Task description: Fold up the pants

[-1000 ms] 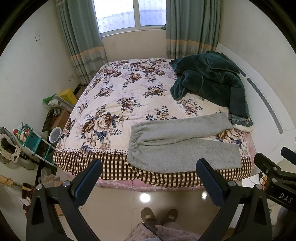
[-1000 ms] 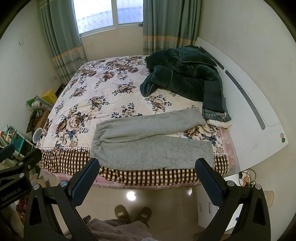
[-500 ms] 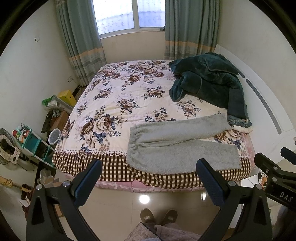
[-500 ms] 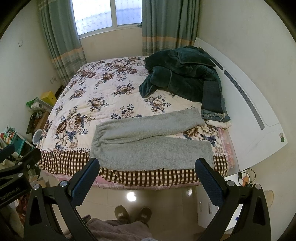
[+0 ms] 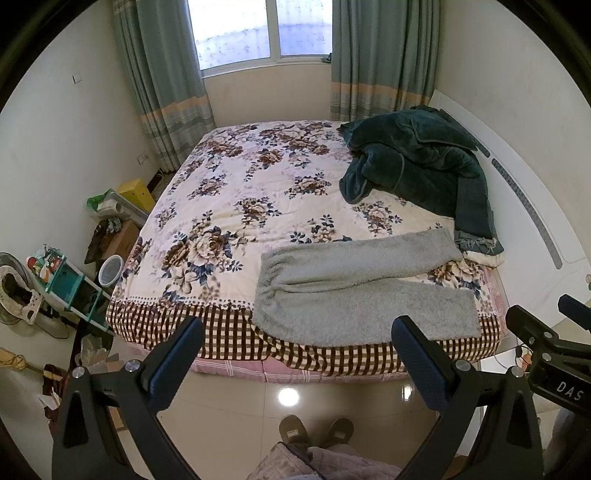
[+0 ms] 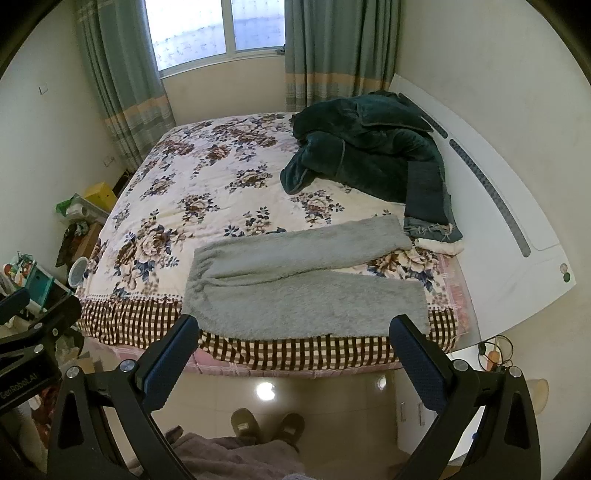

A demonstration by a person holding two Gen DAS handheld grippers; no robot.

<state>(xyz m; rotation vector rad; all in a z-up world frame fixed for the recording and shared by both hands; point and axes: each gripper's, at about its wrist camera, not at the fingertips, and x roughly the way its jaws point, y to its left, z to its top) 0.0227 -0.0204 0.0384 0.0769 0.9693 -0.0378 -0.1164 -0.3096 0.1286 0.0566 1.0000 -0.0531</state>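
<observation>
Bed [image 5: 236, 206]: pants [image 5: 354, 291] lengthwise, legs rightward

Home bedroom: floral-quilted bed [image 5: 240, 206], curtained window [image 5: 258, 33], cluttered shelf [image 5: 62, 273].

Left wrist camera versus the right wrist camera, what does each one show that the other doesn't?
Only the left wrist view shows a fan at the far left edge. Only the right wrist view shows the bed frame's corner with two round dots and a cable on the floor. Both show the grey pants spread flat at the bed's near edge, the dark green robe, the window, and slippered feet.
</observation>
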